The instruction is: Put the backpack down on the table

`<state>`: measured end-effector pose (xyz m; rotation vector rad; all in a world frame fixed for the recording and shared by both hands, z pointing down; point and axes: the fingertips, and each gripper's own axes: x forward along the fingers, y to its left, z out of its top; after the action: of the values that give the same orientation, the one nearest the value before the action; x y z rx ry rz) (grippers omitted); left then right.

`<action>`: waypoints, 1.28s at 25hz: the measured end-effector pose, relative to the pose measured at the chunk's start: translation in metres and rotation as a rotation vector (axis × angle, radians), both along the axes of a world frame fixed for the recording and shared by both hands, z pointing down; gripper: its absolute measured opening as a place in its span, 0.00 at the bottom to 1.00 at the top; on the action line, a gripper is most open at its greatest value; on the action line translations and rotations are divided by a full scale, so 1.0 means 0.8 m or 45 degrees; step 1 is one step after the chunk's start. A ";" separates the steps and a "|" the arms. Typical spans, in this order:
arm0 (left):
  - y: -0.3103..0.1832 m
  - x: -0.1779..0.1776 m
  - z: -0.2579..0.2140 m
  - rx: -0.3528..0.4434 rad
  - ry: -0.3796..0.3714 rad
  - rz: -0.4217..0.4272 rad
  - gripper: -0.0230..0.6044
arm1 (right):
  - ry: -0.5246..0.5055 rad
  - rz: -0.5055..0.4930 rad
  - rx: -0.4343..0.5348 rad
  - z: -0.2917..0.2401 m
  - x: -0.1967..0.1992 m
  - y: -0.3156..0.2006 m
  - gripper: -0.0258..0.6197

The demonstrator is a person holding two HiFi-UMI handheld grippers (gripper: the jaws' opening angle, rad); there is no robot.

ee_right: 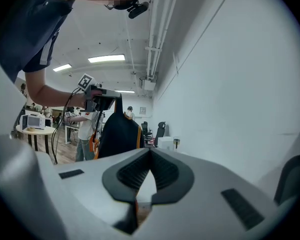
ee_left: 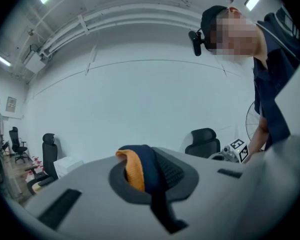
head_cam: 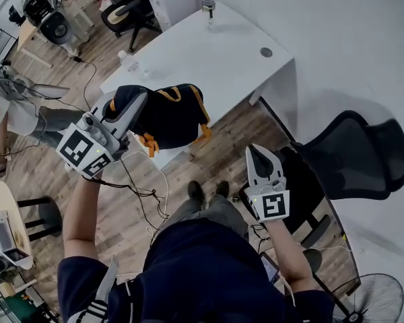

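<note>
Head view: the left gripper (head_cam: 139,105) holds the dark backpack (head_cam: 174,116) by its top. The bag hangs over the near edge of the white table (head_cam: 215,52), close to the left corner. I cannot tell if its bottom rests on the table yet. To do this step well, carry the bag further in over the tabletop, lower it until its base sits flat, and only then let go. If it is set down here it could tip off the edge. The right gripper (head_cam: 258,156) is held near the black chair (head_cam: 353,157), well apart from the bag.

Left gripper view: the jaws are clamped on a navy and orange strap (ee_left: 133,171). The bag's body is out of frame below.

Right gripper view: the jaws are together with nothing between them. Past them the bag dangles from the left gripper, and its lower part is hidden behind the jaws. The table shows only as a pale sliver.
</note>
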<state>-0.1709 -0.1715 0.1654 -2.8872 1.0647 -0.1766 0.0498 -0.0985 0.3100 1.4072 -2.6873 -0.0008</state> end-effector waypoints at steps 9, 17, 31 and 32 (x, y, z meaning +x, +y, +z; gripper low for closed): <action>-0.052 0.011 0.038 -0.007 -0.120 0.023 0.04 | -0.014 0.012 -0.032 0.013 0.003 -0.010 0.04; -0.118 0.013 0.060 -0.038 -0.167 -0.037 0.04 | -0.011 0.005 -0.051 0.021 0.001 -0.026 0.04; -0.209 0.008 0.090 -0.068 -0.061 -0.186 0.04 | 0.005 -0.011 -0.067 0.027 -0.008 -0.048 0.04; -0.217 0.006 0.094 -0.075 -0.062 -0.199 0.04 | 0.006 -0.011 -0.069 0.028 -0.009 -0.050 0.04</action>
<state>-0.1661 -0.3450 0.2403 -2.8333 1.2977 -0.2883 0.0425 -0.1388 0.3325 1.3784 -2.6685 0.0675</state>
